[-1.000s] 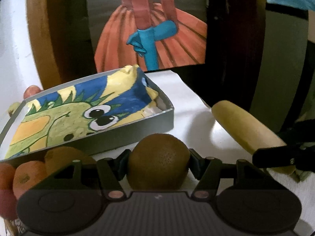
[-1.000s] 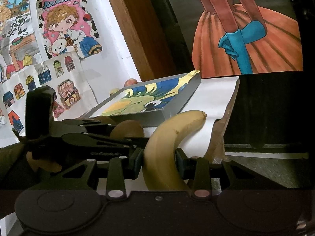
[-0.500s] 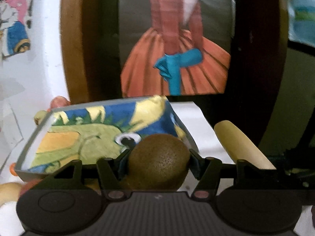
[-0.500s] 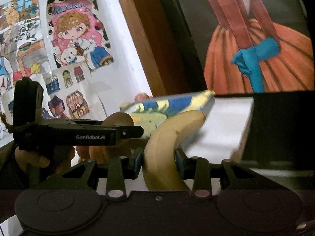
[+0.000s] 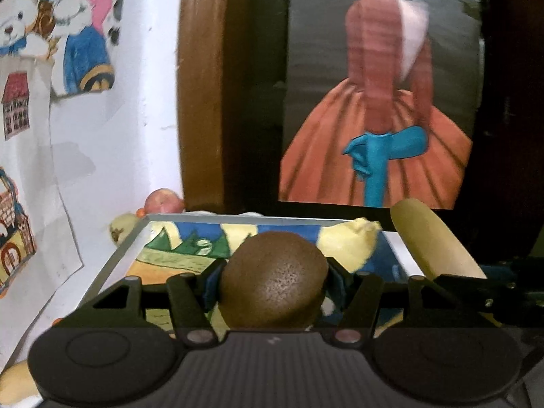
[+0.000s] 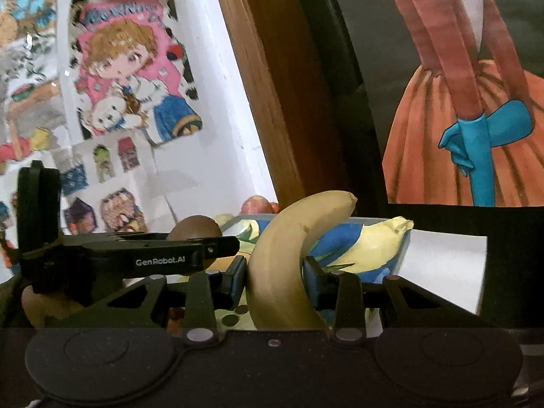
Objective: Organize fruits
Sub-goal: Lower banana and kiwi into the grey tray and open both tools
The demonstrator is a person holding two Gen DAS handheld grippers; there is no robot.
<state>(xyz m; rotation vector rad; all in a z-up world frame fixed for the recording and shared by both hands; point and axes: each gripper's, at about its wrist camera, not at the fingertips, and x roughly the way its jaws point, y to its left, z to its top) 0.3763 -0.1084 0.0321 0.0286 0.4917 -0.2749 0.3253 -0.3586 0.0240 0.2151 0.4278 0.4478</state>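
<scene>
My left gripper pinches a brown kiwi held over the near edge of the grey tray, whose painted lining lies open beyond it. My right gripper is clamped on a banana, just right of the left one and above the tray's near right side. An apple and a pale fruit crowd the tray's far left corner by the wall, while bare white bench lies open to the right.
</scene>
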